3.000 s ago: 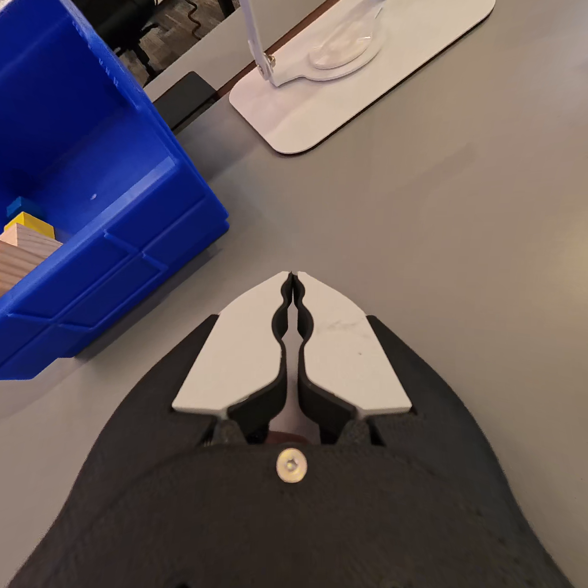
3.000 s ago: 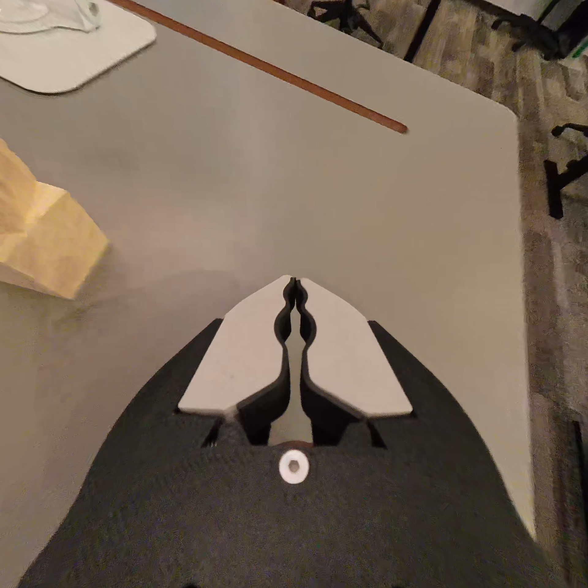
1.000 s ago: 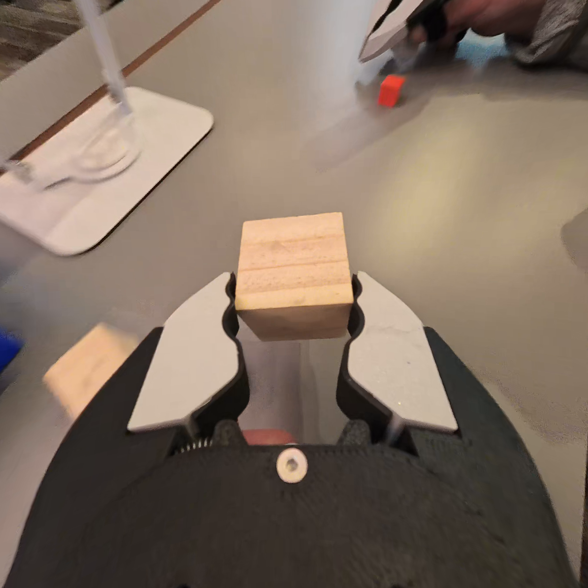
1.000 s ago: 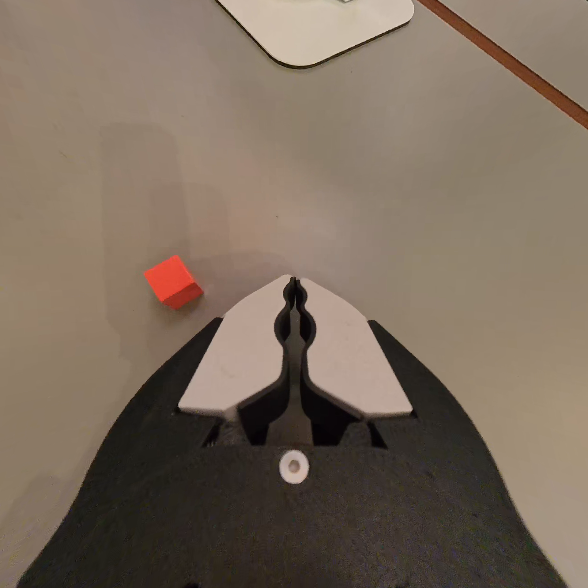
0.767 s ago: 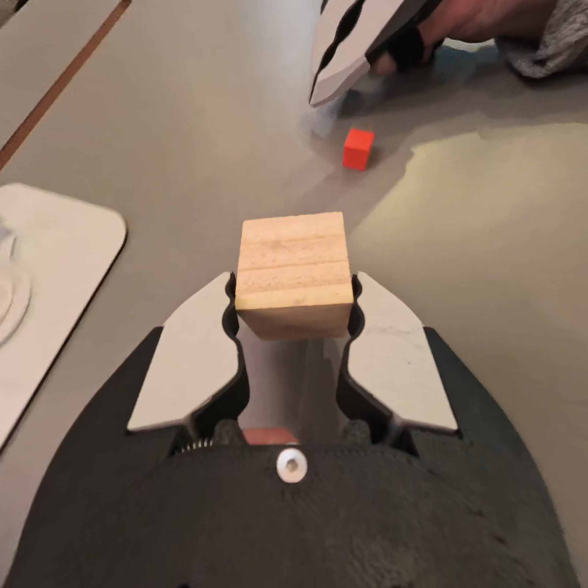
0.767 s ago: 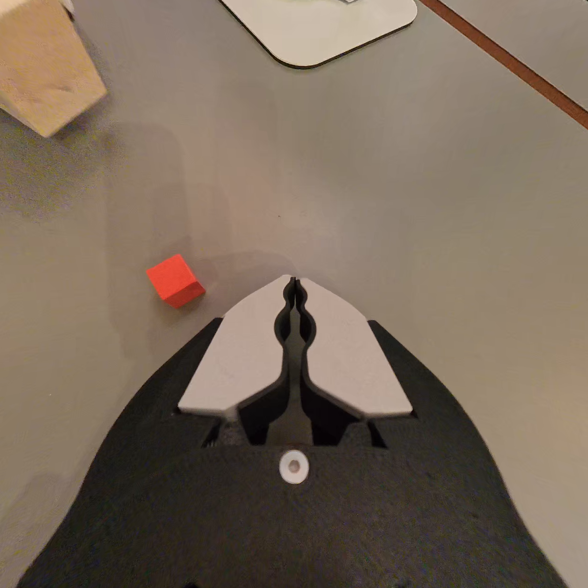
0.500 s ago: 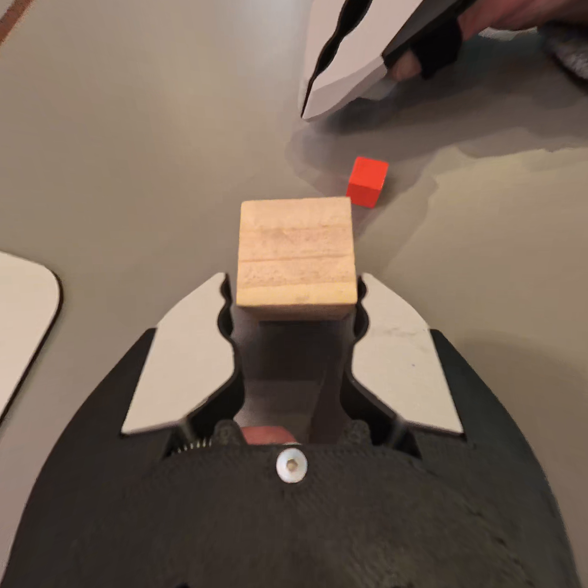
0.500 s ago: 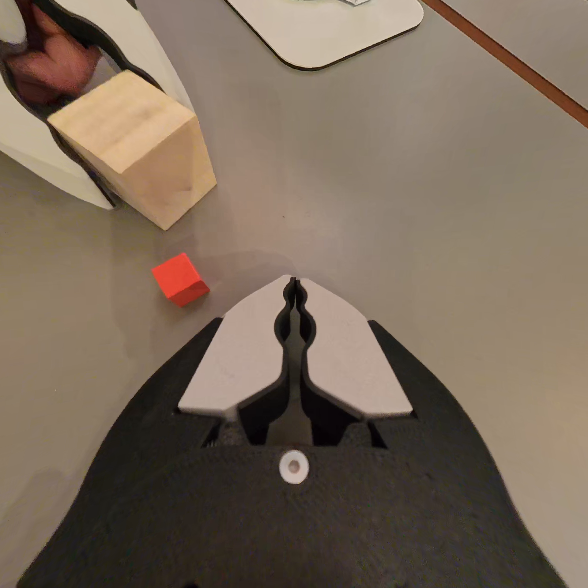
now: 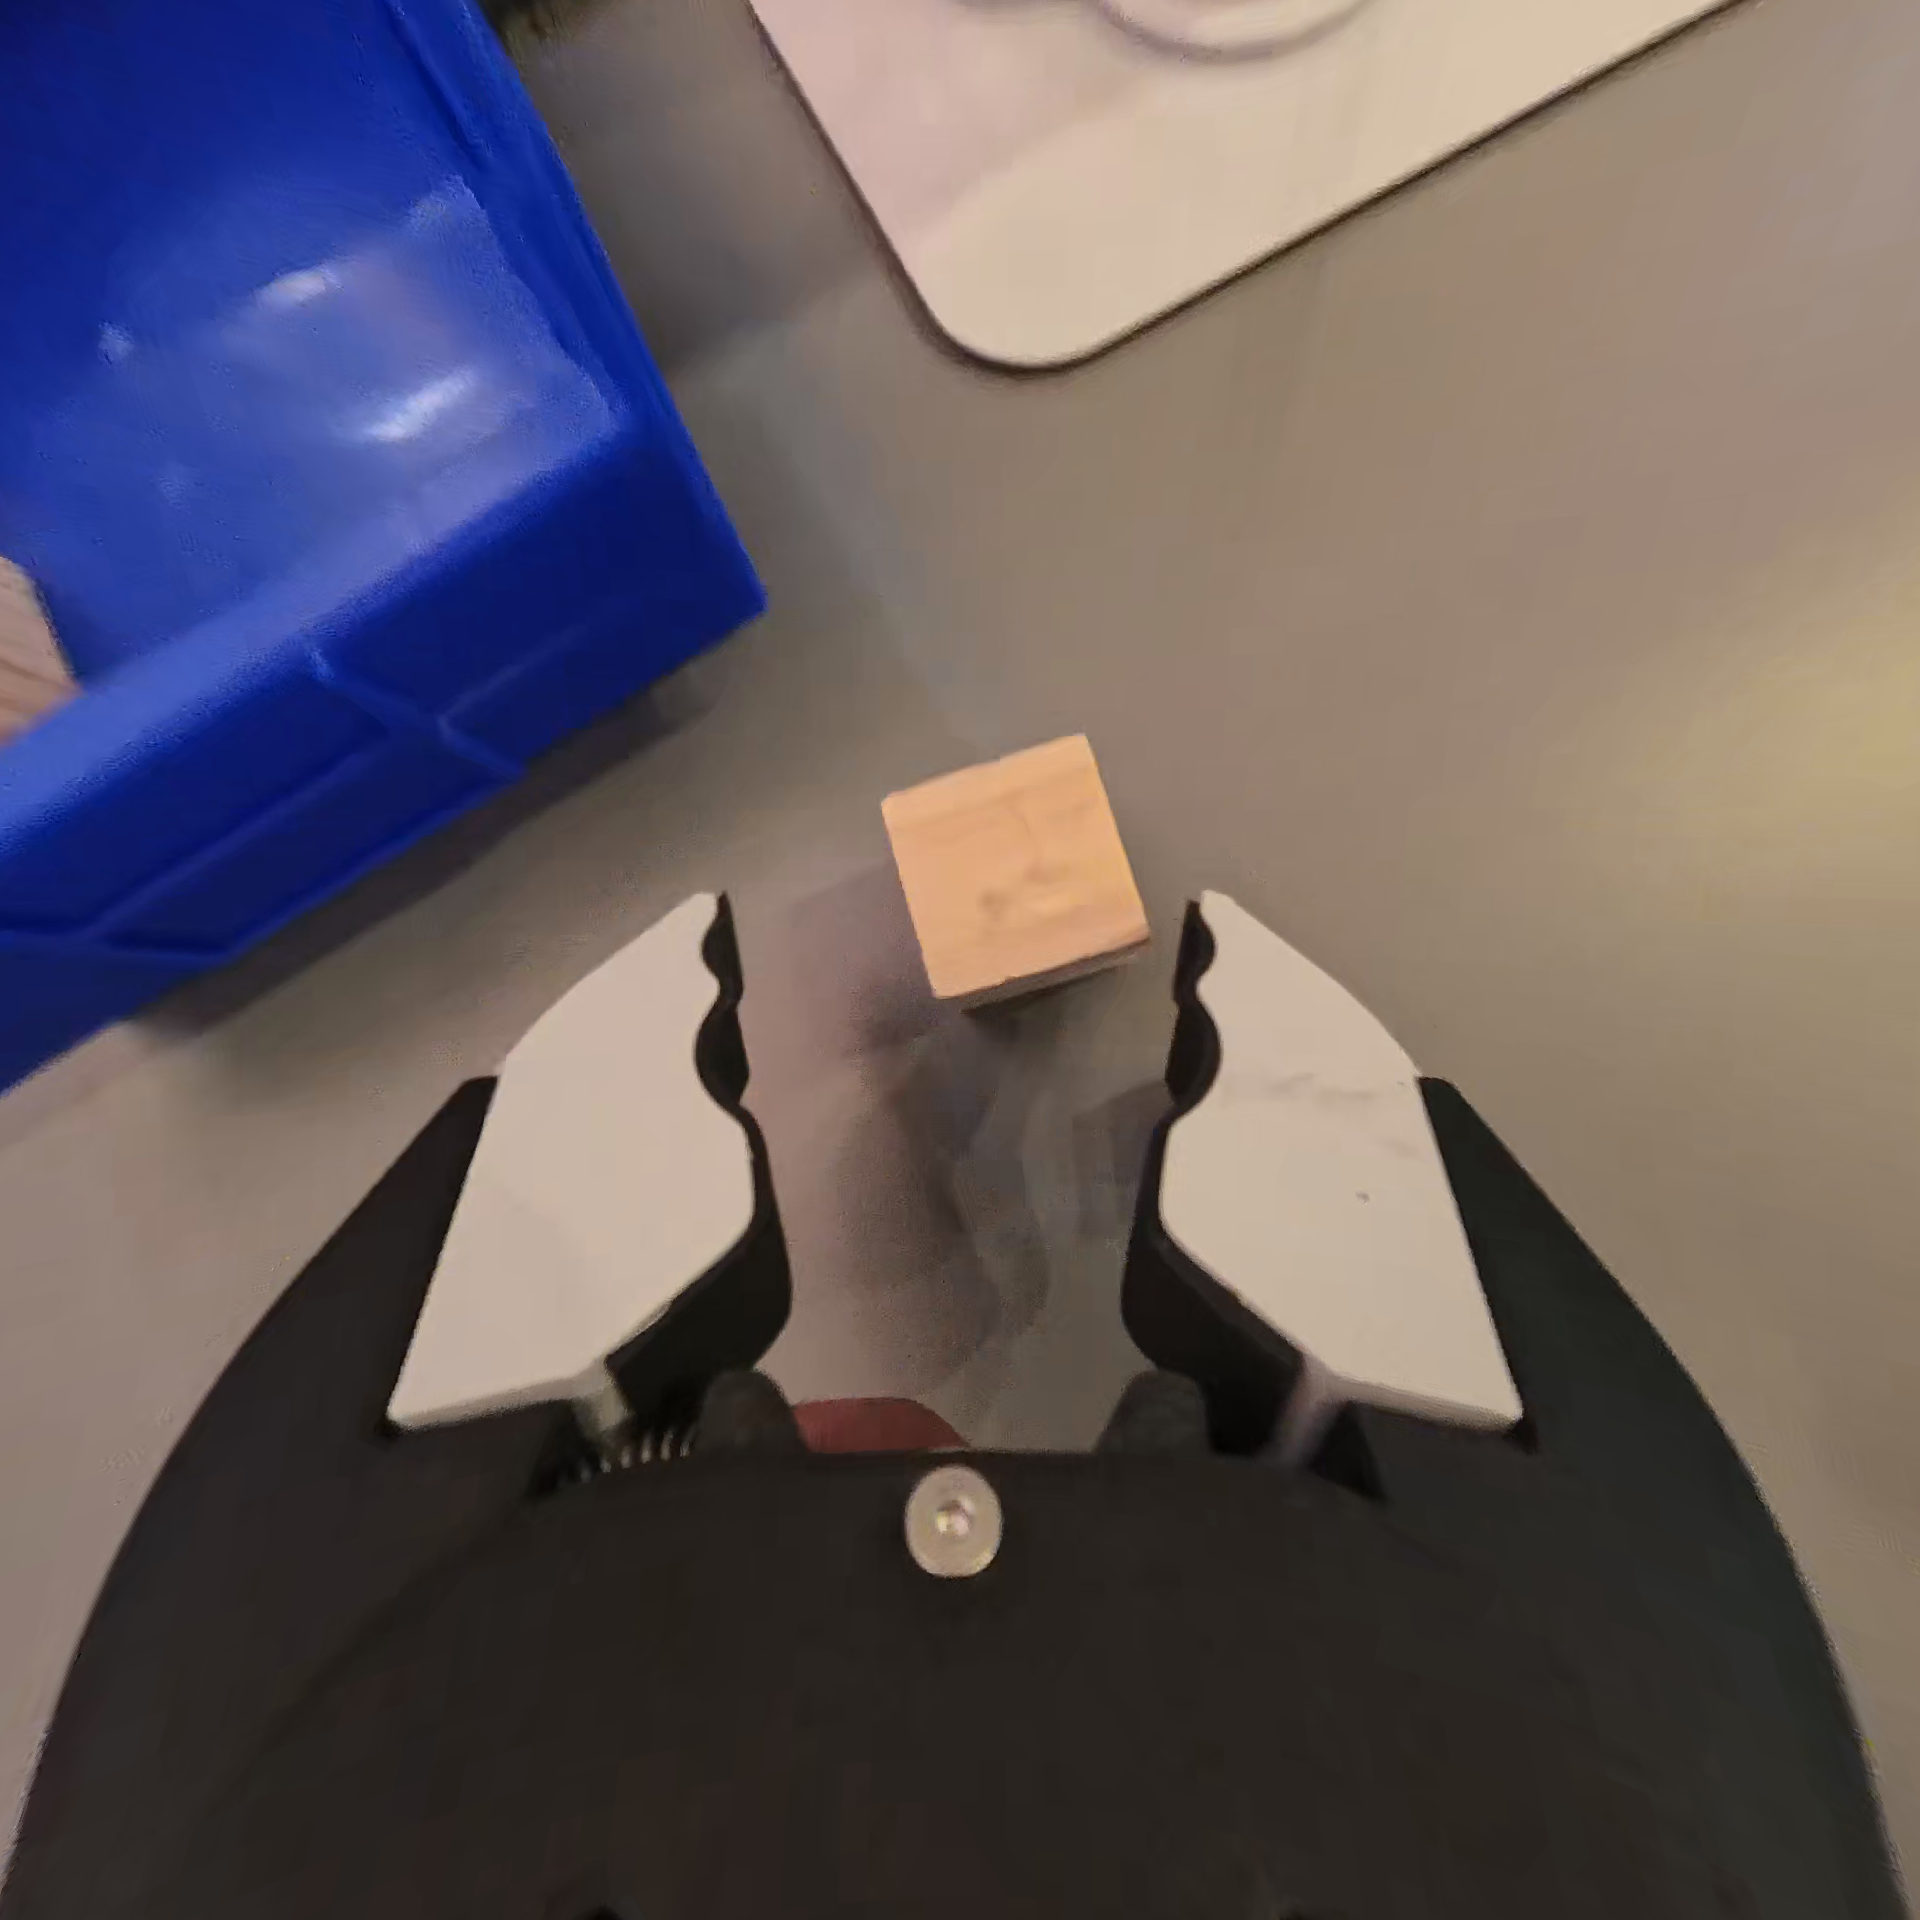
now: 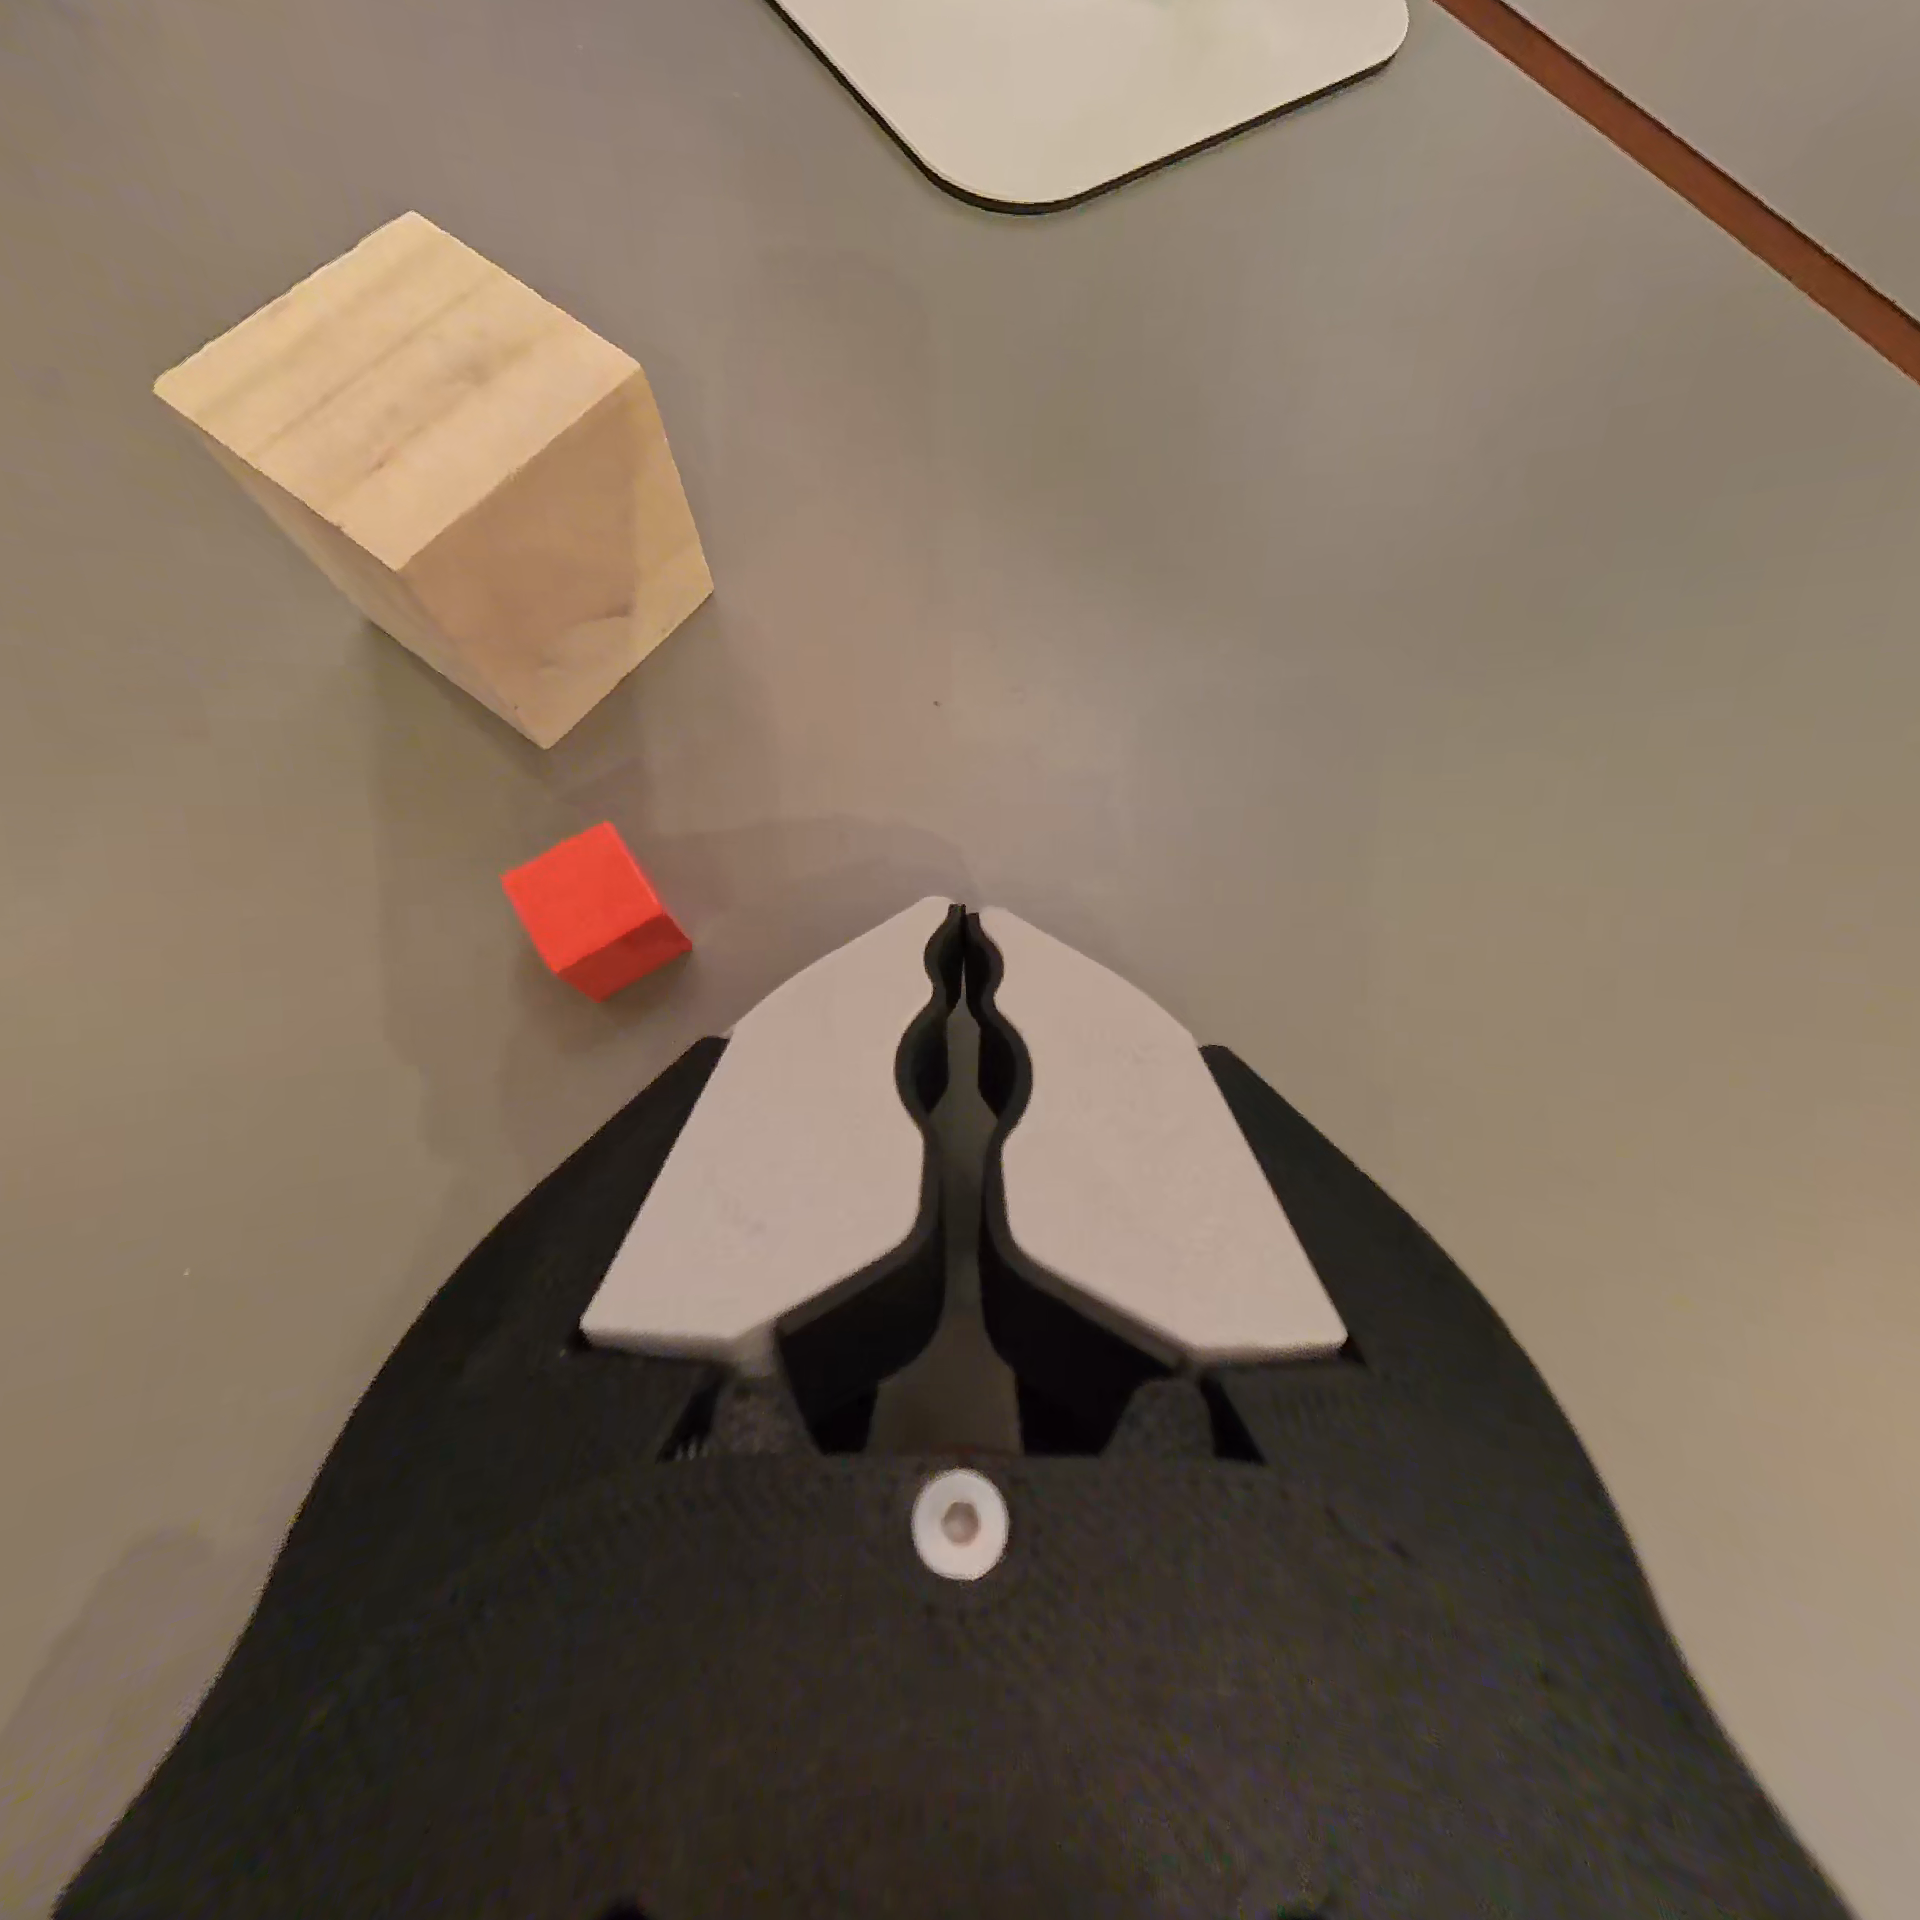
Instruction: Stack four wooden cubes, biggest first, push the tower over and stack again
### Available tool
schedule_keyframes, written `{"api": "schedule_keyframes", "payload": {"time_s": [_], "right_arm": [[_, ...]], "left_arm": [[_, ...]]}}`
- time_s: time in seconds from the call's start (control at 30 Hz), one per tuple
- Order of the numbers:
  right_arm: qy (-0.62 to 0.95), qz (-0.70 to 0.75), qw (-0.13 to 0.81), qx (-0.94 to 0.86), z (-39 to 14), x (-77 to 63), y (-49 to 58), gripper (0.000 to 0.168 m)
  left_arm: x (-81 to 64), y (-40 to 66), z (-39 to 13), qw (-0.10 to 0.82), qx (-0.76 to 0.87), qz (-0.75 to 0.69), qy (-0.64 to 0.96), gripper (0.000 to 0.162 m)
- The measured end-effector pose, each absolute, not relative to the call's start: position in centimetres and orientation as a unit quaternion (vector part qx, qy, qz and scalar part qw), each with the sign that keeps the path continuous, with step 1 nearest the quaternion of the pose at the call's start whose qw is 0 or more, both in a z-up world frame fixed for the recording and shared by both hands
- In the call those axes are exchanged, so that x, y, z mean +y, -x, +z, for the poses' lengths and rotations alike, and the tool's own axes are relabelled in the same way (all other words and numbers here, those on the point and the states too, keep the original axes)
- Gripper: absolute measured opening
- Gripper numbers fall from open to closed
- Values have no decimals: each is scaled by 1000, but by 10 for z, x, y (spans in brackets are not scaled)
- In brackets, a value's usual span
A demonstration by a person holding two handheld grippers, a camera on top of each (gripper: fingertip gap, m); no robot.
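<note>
**Base cube down, tower not yet begun**

The left gripper (image 9: 958,914) has its jaws spread wide with nothing between them; the big wooden cube (image 9: 1013,868) sits on the grey table (image 9: 1455,644) just ahead of the fingertips and a little toward the right finger, its top face turned at a slight angle to the jaw line. Out past the left finger stands a blue bin (image 9: 343,582), with a pale sliver of wood at its near edge that may be another cube, though the blur makes that hard to confirm. Beyond the cube lies a white flat base plate (image 9: 1195,197).

The right gripper (image 10: 961,914) has its jaws pressed together, holding nothing. Just ahead of its left finger is the small red cube (image 10: 594,923), and farther out on the same side the big wooden cube (image 10: 447,468), the two close but not touching.

Judging by this, only the foundation is placed and three cubes remain to go on.

The risks follow from the layout. The red cube sits so near the base that a gripper reaching for either could nudge the other. The base is skewed relative to the left jaws, so cubes lowered square to the gripper would land rotated and overhang. Going for the nearby red cube next would also break the biggest-first order, since it looks the smallest.
</note>
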State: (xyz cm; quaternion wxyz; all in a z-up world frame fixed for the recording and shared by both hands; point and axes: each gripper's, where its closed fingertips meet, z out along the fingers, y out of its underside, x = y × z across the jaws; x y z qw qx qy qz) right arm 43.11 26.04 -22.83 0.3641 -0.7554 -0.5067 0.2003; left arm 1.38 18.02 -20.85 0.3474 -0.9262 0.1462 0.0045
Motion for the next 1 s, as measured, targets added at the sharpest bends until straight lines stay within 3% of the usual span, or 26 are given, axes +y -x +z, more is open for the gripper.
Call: {"api": "schedule_keyframes", "payload": {"time_s": [0.13, 0.27, 0.43, 0.6, 0.77, 0.87, 0.9, 0.93, 1.0], "right_arm": [[756, 201, 365, -504, -228, 261, -432, 0], [755, 204, 364, -506, -228, 260, -431, 0], [753, 207, 360, -509, -228, 259, -431, 0], [753, 207, 362, -510, -228, 259, -431, 0], [752, 208, 361, -511, -228, 258, -431, 0], [751, 211, 360, -513, -228, 257, -430, 0], [751, 212, 360, -512, -228, 257, -430, 0], [751, 214, 359, -511, -227, 256, -430, 0], [751, 217, 358, -510, -227, 256, -431, 0]], "left_arm": [[187, -27, -229, 335, 158, -23, 929, 49], [199, -52, -209, 374, 199, -28, 905, 48], [198, -186, -157, 403, 358, -133, 832, 48], [198, -307, -155, 354, 505, -166, 770, 48], [205, -338, -172, 293, 550, -170, 763, 48], [210, -334, -179, 281, 548, -161, 771, 55], [213, -328, -176, 291, 542, -147, 775, 82], [209, -323, -170, 300, 537, -154, 773, 94], [193, -301, -157, 314, 526, -165, 773, 88]]}}
